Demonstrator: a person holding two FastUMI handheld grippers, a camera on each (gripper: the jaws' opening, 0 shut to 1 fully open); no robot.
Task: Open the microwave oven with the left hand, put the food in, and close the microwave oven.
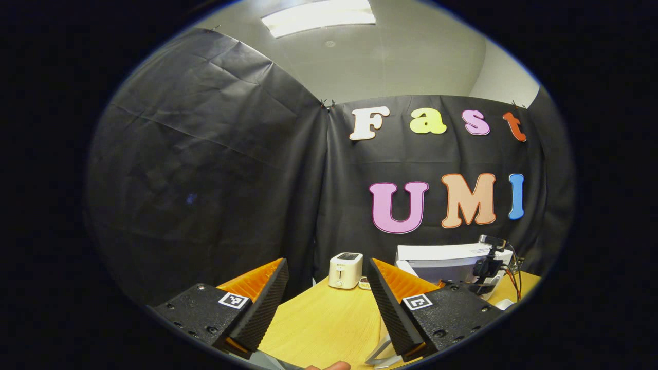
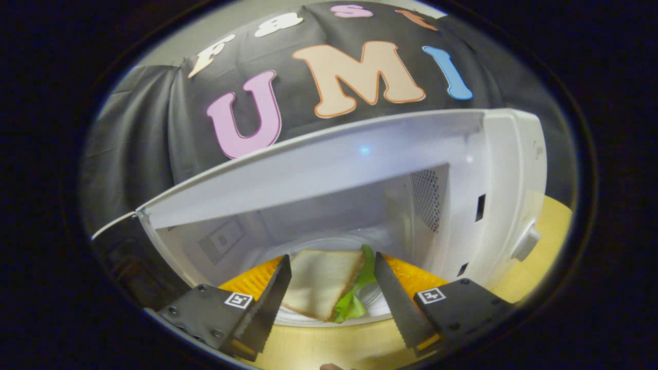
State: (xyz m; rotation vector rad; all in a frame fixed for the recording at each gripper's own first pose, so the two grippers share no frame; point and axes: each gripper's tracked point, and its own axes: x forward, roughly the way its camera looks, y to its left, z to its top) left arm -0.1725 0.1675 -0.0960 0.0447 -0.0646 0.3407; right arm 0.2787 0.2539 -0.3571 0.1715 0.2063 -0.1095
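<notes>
- Along the left gripper view, the left gripper (image 1: pixel 326 303) is seen with fingers spread and empty above the wooden table (image 1: pixel 318 321); a toaster (image 1: pixel 345 270) and the microwave oven (image 1: pixel 452 262) are shown beyond.
- Across the right gripper view, the right gripper (image 2: pixel 331 298) is parted and grasps nothing; the sandwich (image 2: pixel 324 282) is seen lying inside the open oven, so closing the door is judged to remain.

Black cloth wall (image 1: pixel 216 154) hung in creased panels, meeting at a corner seam held by clips. Above it, pale grey ceiling (image 1: pixel 411 56) with one bright rectangular light panel (image 1: pixel 318 16). Below, light wooden table (image 1: pixel 318 318) reaching toward the cloth. White toaster (image 1: pixel 345 270) standing at the table's far edge, close against the cloth. Same black cloth seen in the right gripper view, with yellow tabletop (image 2: pixel 547 226) beneath.
</notes>
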